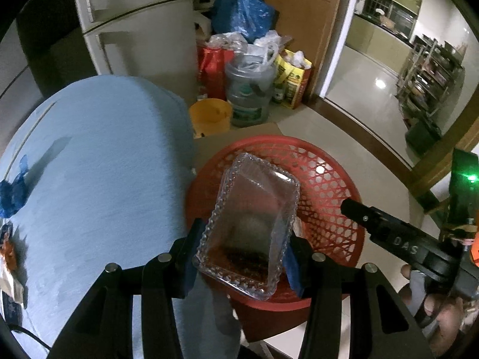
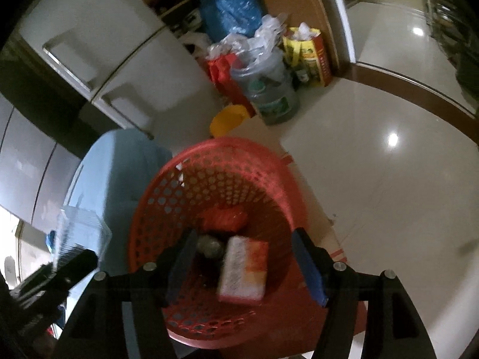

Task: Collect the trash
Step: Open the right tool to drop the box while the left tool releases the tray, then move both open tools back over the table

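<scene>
My left gripper (image 1: 241, 257) is shut on a clear plastic food container (image 1: 251, 224) with brown residue inside, held over the rim of the red mesh basket (image 1: 329, 185). My right gripper (image 2: 245, 264) is open and empty above the red basket (image 2: 167, 197). Inside the basket lie a white and orange carton (image 2: 244, 272), a red wrapper (image 2: 223, 217) and a dark crumpled lump (image 2: 209, 245). The container also shows at the left of the right wrist view (image 2: 79, 233). The right gripper body shows at the right of the left wrist view (image 1: 398, 239).
A light blue table (image 1: 98, 185) lies left of the basket, with a blue scrap (image 1: 13, 191) and wrappers (image 1: 9, 263) at its left edge. Behind stand a fridge (image 1: 143, 30), a yellow bucket (image 1: 211, 116), a water jug (image 1: 251, 95) and bags.
</scene>
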